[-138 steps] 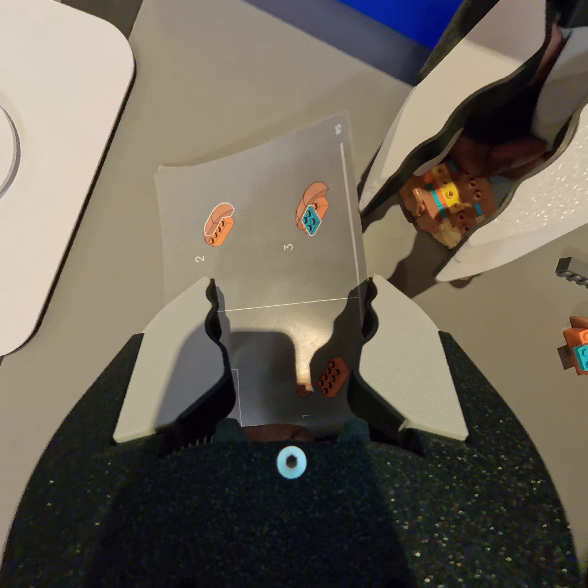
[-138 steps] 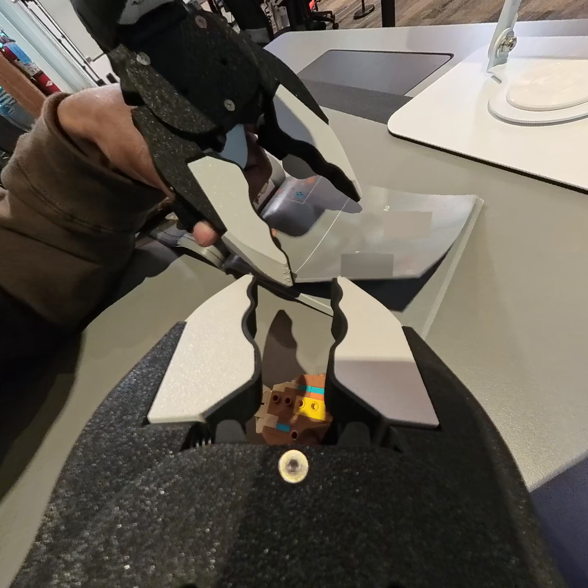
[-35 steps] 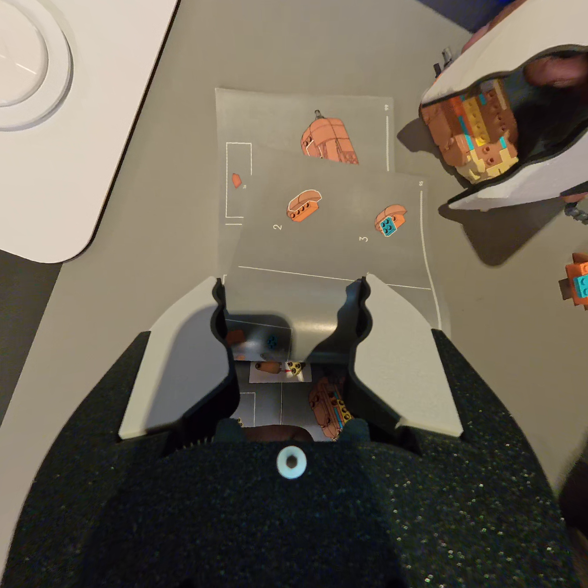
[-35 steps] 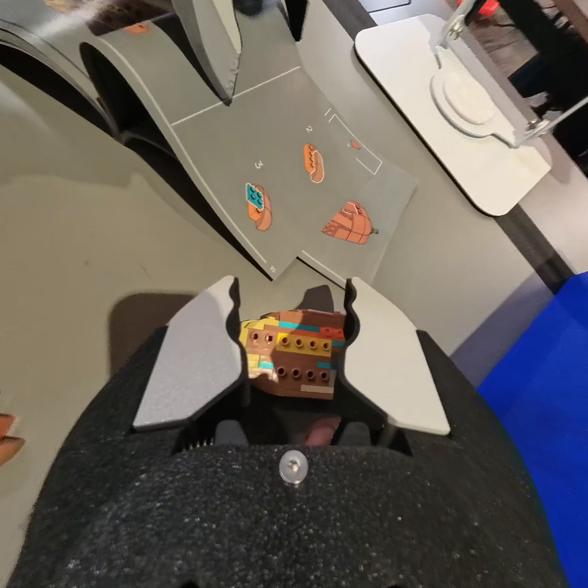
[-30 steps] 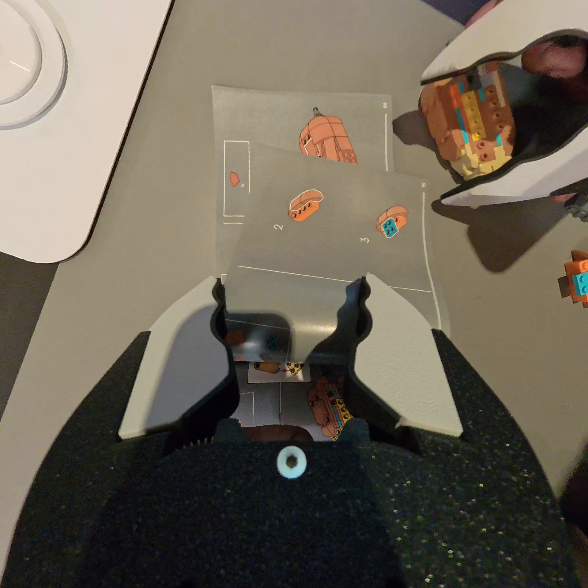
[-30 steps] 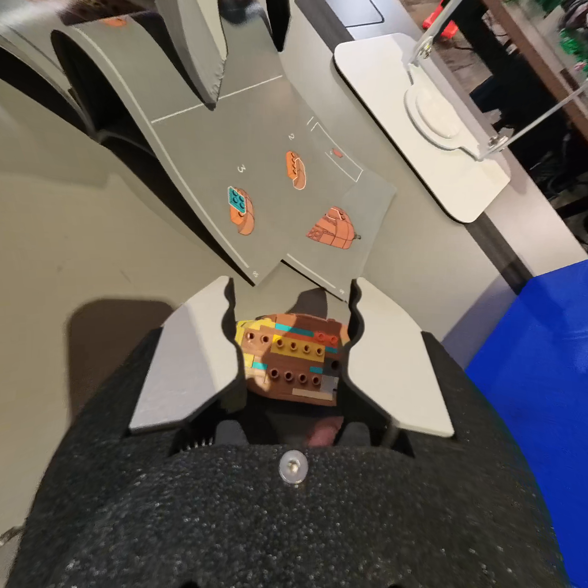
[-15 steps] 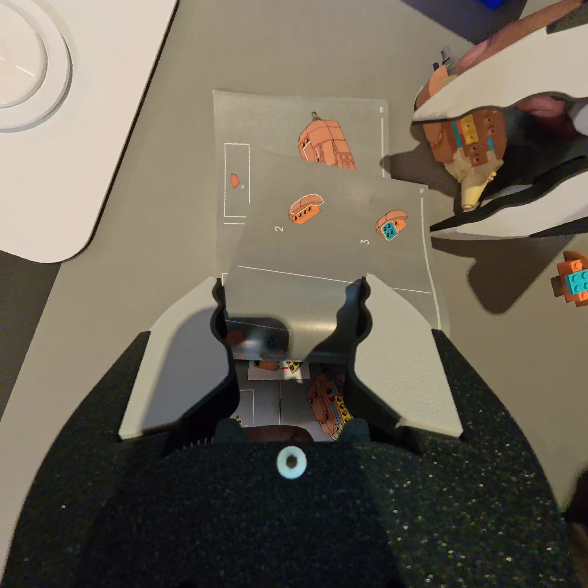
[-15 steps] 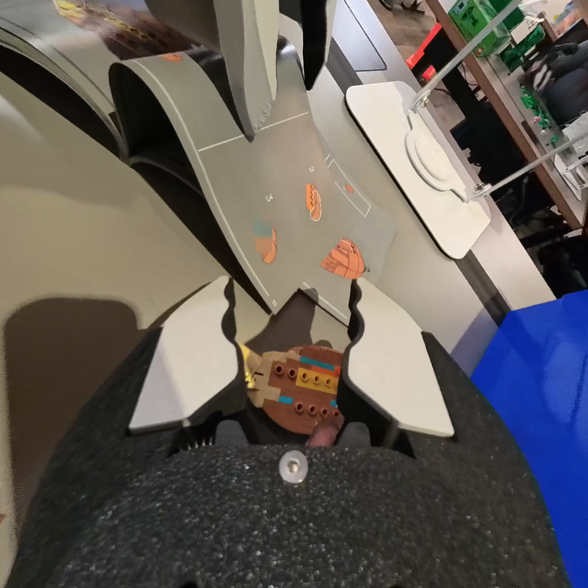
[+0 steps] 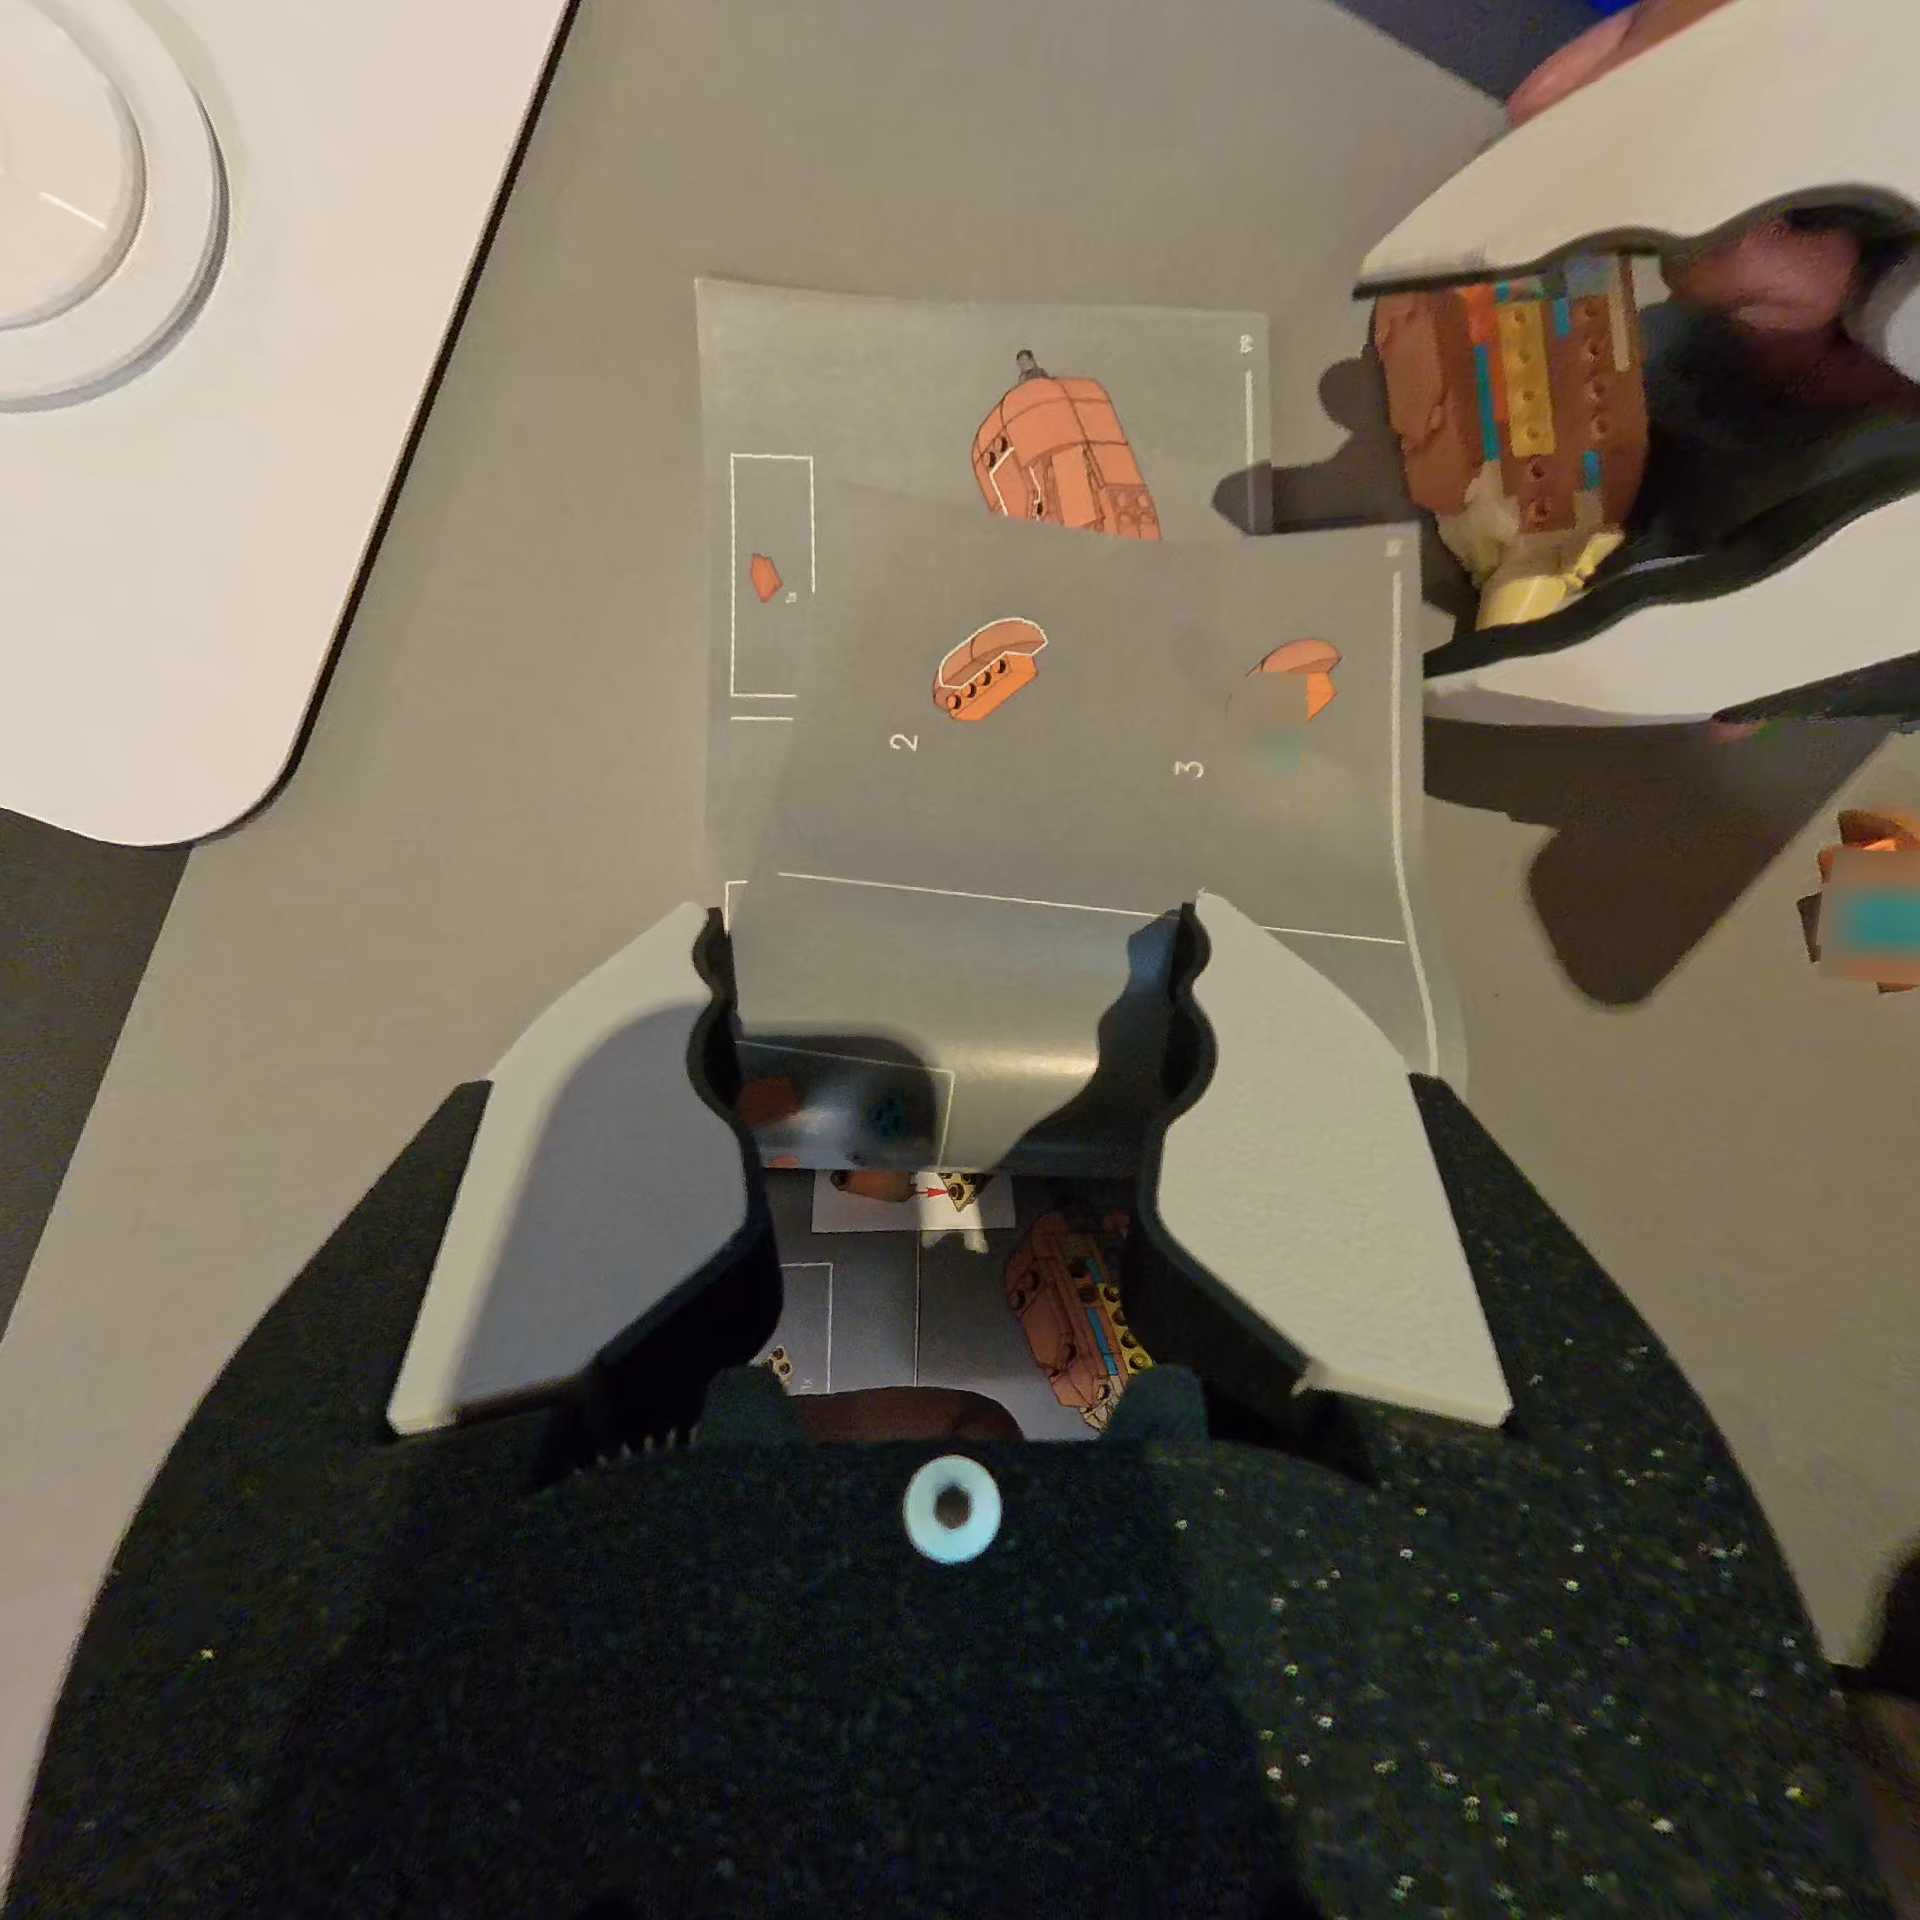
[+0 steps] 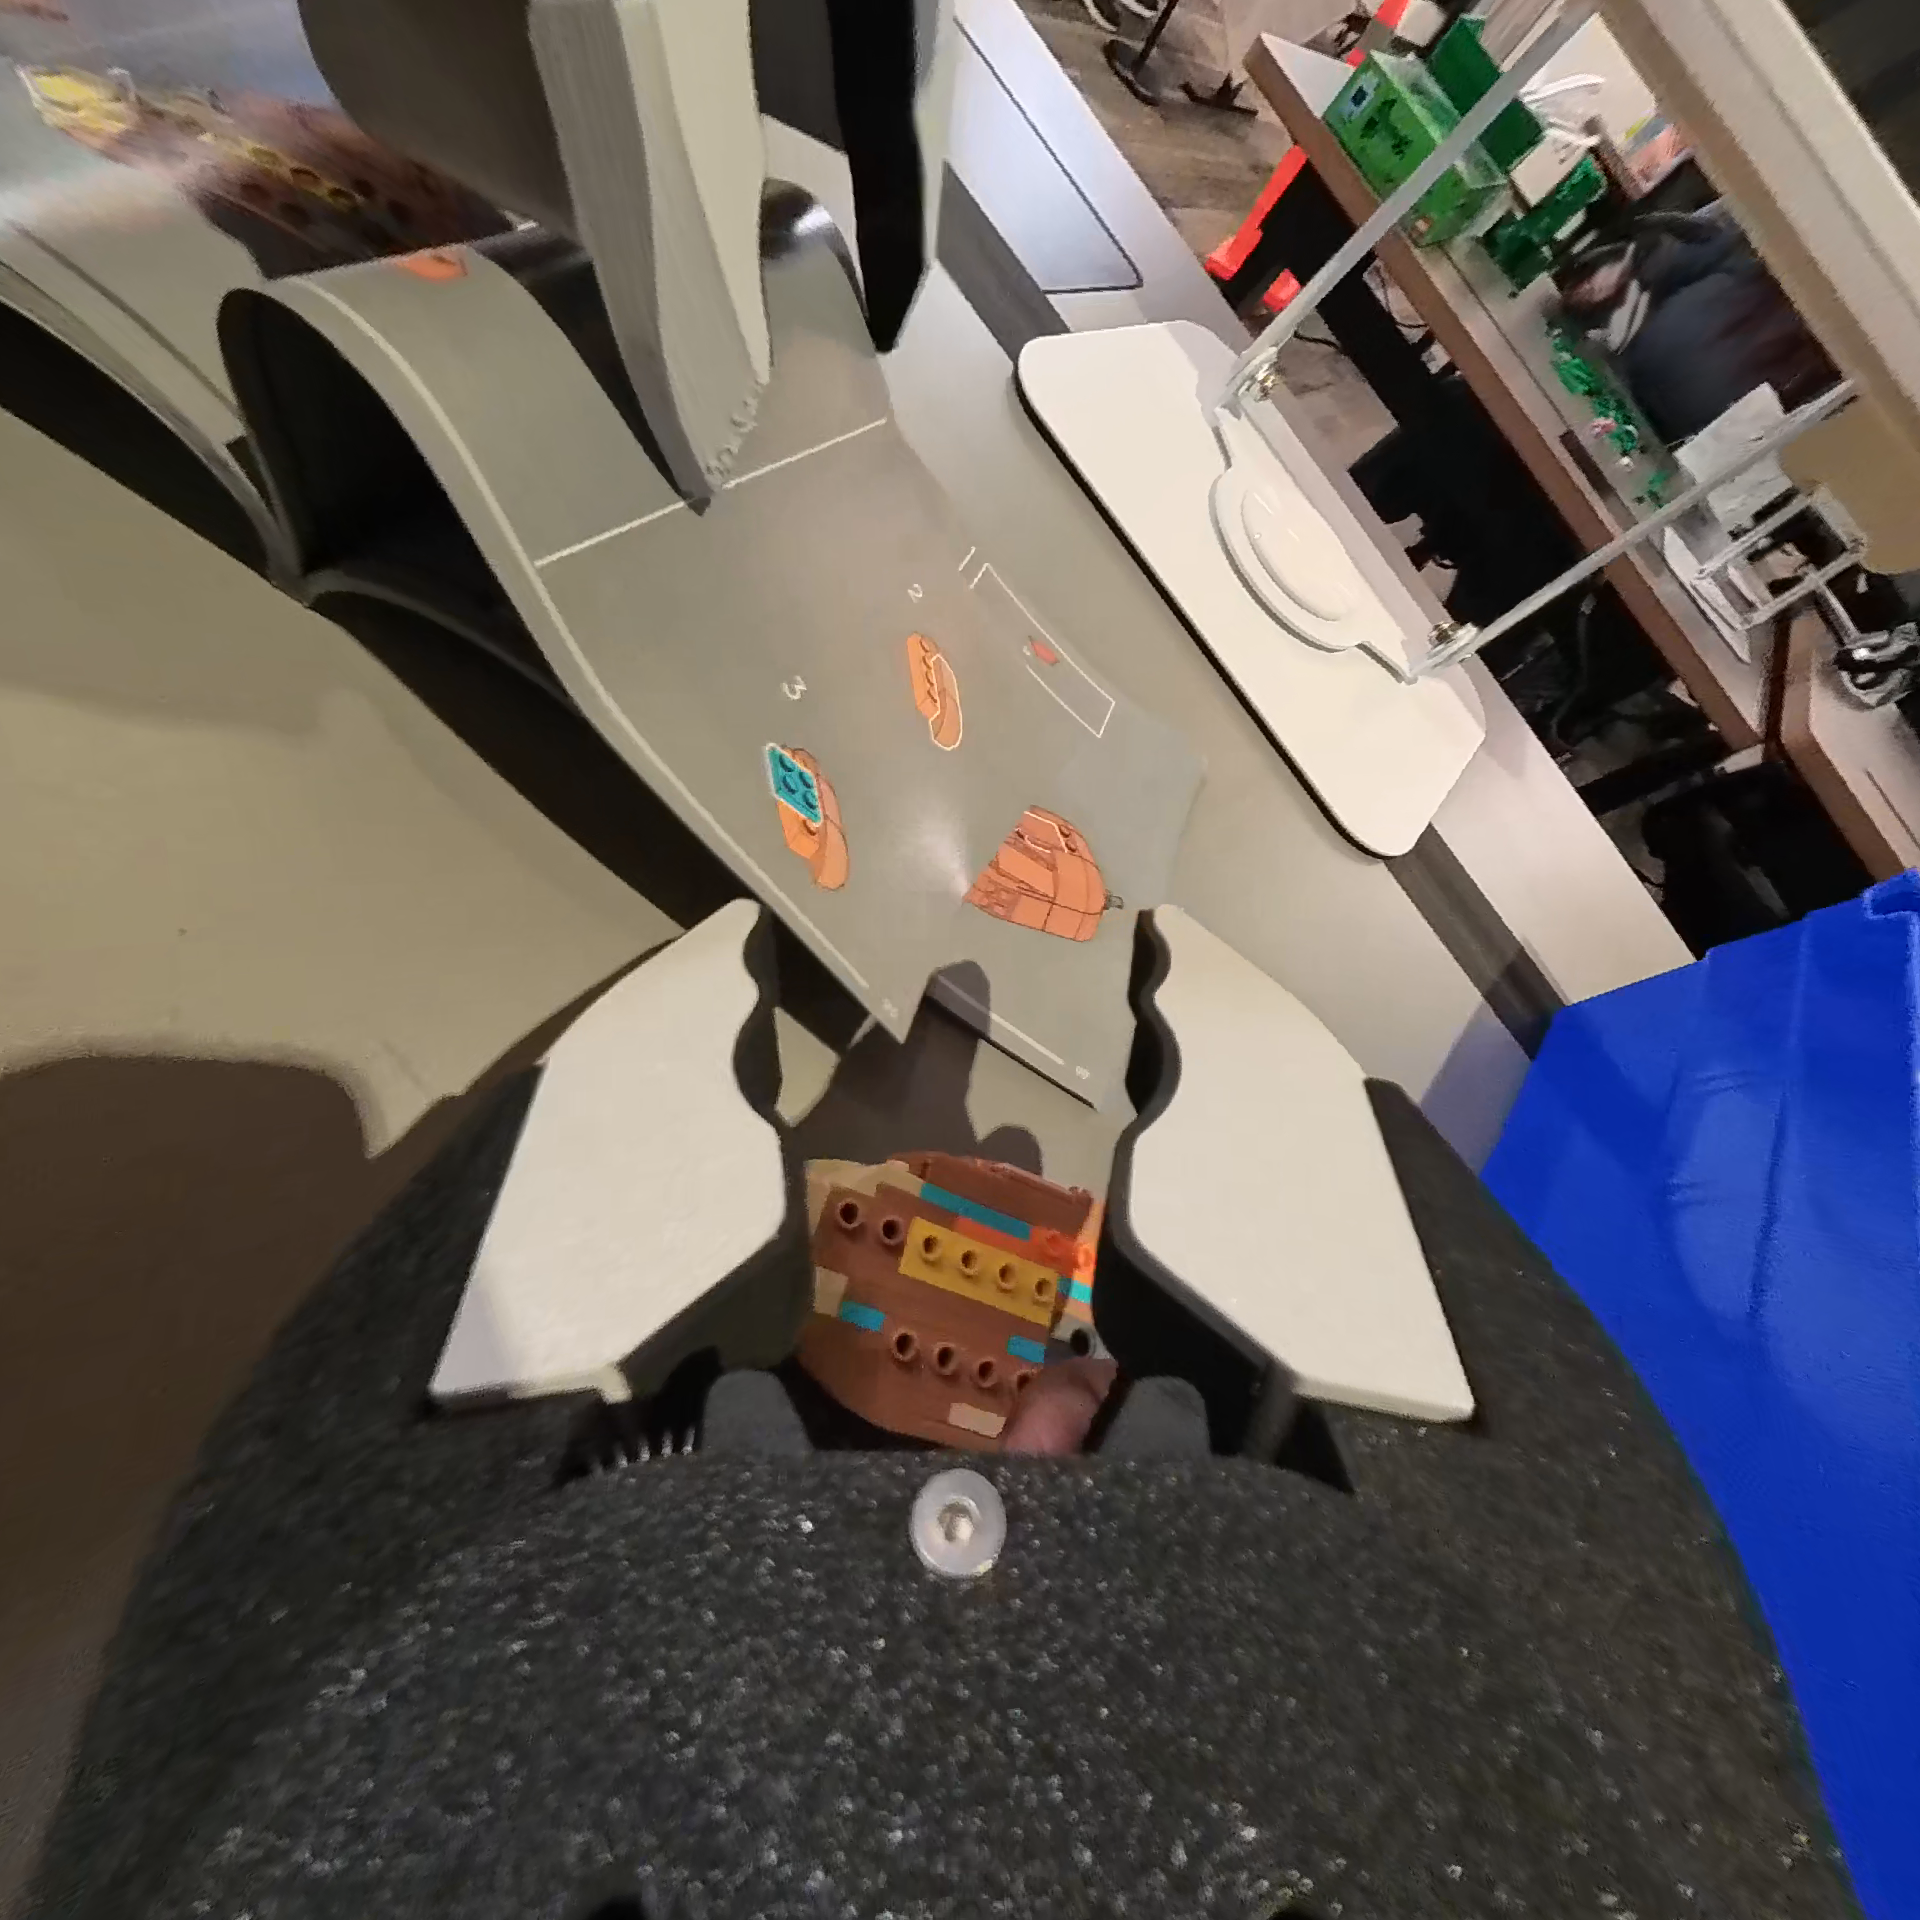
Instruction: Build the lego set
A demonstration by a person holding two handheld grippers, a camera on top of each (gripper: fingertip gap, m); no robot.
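Observation:
My left gripper [image 9: 945, 925] is open over the grey instruction booklet [image 9: 1039, 821]. One loose page curls up between its fingers, and a fingertip [image 10: 665, 312] rests on that page. The page shows orange brick drawings. My right gripper [image 10: 945, 935] is shut on a brown lego model [image 10: 945, 1278] with yellow, teal and orange bricks, held deep between the fingers above the table. The model also shows in the left wrist view [image 9: 1507, 416], to the right of the booklet's far corner. A person's fingertip shows just behind the model.
A small orange and teal brick assembly [image 9: 1870, 925] lies on the grey table at the right. A white stand base [image 9: 156, 416] sits at the far left, also in the right wrist view [image 10: 1247, 582]. A blue bin [image 10: 1714, 1299] stands beyond the table edge.
My right gripper has turned and shifted with the model beside the booklet. My left gripper has drawn back from the page since the oldest frame, then stayed nearly still.

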